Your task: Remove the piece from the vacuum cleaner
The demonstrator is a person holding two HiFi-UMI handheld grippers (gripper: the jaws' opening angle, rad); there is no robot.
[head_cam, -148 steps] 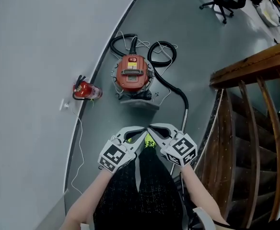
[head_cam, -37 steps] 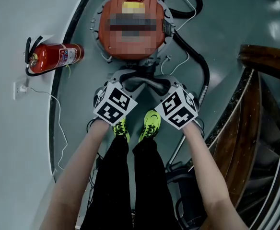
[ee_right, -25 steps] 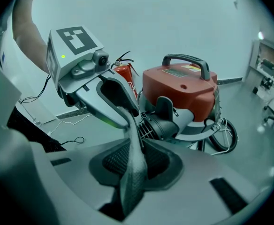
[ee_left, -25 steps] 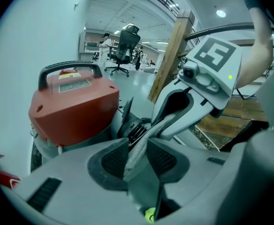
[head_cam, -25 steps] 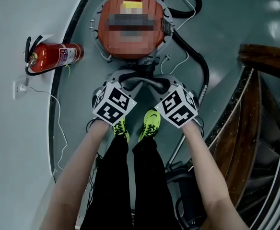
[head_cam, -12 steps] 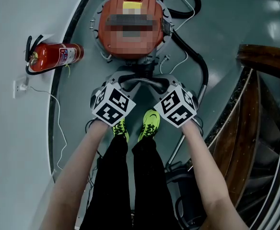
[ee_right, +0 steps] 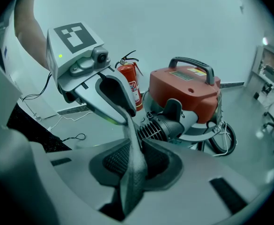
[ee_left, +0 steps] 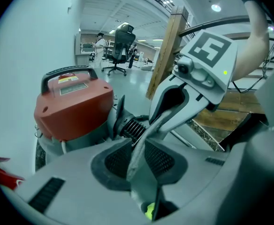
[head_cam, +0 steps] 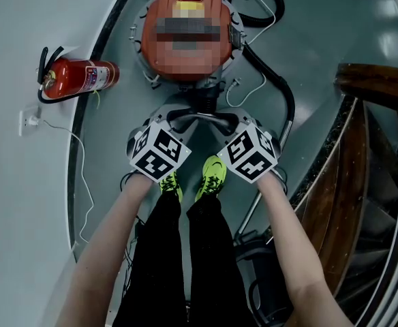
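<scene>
Vacuum cleaner (head_cam: 185,67): stood red on the grey floor (head_cam: 322,19), beyond the yellow shoes (head_cam: 215,172), with a fire extinguisher (head_cam: 83,79) to its left. Filled far more of the head view than six seconds back; looked unmoved since half a second ago. Black ribbed hose piece (head_cam: 203,101): remained plugged into the near side. Left hand-held gripper (head_cam: 193,116): narrow, just been closing, with the other's grey fingertip between the jaws, just short of the piece. Right hand-held gripper (head_cam: 212,116): likewise narrow, tip to tip with the left, in the same place as before.

Black trousers (head_cam: 185,264) and bright neon-yellow shoes (head_cam: 215,172)
</scene>
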